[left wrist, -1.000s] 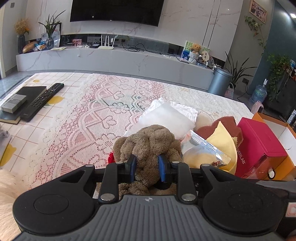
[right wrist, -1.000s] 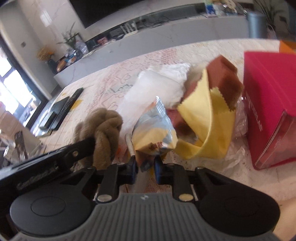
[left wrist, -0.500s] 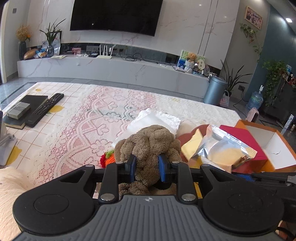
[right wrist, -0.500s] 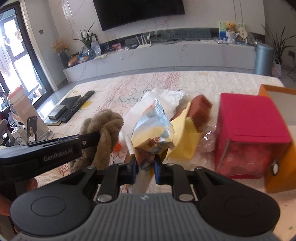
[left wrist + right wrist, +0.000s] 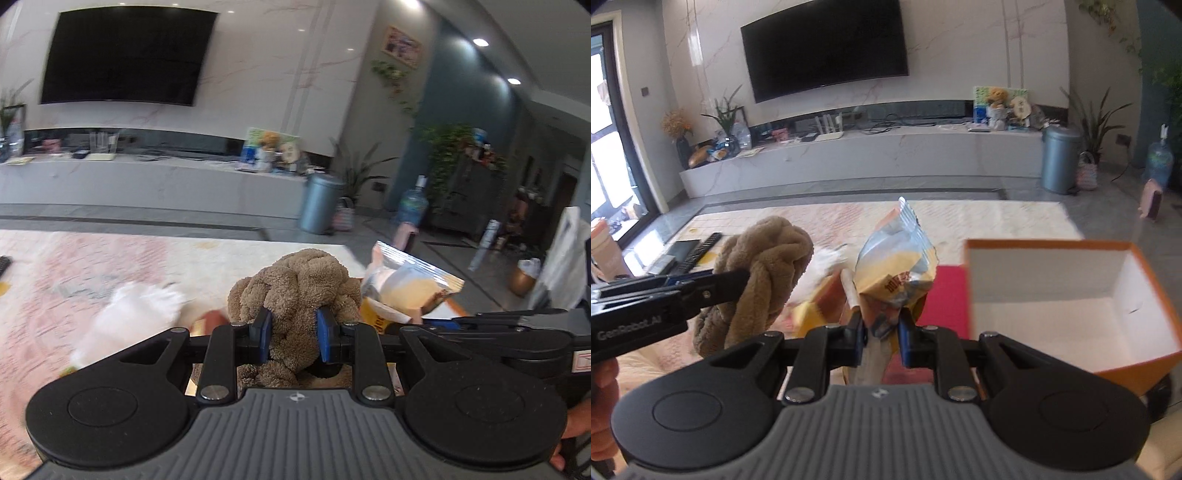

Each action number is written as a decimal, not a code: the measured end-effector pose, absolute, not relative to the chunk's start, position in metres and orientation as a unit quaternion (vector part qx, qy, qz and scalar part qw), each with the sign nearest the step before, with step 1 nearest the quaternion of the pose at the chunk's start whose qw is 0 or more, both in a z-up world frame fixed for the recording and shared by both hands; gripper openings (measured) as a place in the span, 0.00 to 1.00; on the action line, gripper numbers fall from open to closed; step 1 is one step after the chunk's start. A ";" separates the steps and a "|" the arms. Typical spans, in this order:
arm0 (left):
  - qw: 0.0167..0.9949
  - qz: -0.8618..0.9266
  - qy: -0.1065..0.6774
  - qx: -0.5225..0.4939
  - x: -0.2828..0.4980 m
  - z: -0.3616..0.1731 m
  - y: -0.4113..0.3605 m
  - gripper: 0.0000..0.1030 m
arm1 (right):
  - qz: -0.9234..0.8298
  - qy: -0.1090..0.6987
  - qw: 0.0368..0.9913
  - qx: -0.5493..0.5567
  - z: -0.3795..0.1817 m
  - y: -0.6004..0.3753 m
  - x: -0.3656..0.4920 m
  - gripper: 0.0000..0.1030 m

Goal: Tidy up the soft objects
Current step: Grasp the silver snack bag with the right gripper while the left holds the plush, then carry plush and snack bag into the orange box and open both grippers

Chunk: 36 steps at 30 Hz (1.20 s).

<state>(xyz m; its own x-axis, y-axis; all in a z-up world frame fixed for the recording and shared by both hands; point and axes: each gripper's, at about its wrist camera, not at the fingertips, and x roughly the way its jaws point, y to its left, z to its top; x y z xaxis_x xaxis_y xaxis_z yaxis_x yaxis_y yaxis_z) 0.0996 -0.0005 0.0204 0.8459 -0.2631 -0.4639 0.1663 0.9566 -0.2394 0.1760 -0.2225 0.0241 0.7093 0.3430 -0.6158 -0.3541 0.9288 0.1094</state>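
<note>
My left gripper (image 5: 291,334) is shut on a brown knotted plush toy (image 5: 299,291) and holds it up above the table. The toy also shows in the right wrist view (image 5: 764,273), held by the left gripper's fingers (image 5: 713,284). My right gripper (image 5: 881,332) is shut on a silver and yellow snack bag (image 5: 897,266), lifted off the table; the bag shows at the right of the left wrist view (image 5: 406,284). An open orange box with a white inside (image 5: 1071,306) stands just right of the bag.
A white soft packet (image 5: 129,314) and yellow and brown cloths (image 5: 812,306) lie on the lace tablecloth (image 5: 74,266). A red box (image 5: 945,295) stands left of the orange box. A remote and a dark book (image 5: 690,251) lie at the far left.
Both grippers have risen and tilted up with their loads. The pile has dropped low in view, and the orange box's open inside now shows in the right wrist view.
</note>
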 end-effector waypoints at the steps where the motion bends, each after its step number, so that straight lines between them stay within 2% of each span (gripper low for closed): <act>1: 0.955 -0.126 0.252 -0.093 0.107 0.023 -0.011 0.28 | 0.180 0.330 0.926 -0.015 0.028 -0.232 0.180 0.17; 9: 0.920 -0.241 0.281 -0.127 0.183 0.021 -0.073 0.28 | 0.127 0.356 0.925 -0.048 0.038 -0.299 0.236 0.17; 20: 0.886 -0.224 0.396 -0.095 0.279 -0.041 -0.119 0.28 | 0.132 0.462 0.874 -0.072 -0.027 -0.332 0.316 0.17; 29: 0.861 -0.200 0.462 -0.067 0.301 -0.070 -0.142 0.28 | 0.174 0.547 0.817 -0.057 -0.084 -0.328 0.350 0.15; 36: 0.844 -0.181 0.502 -0.058 0.309 -0.098 -0.144 0.30 | 0.189 0.578 0.792 -0.057 -0.110 -0.327 0.360 0.15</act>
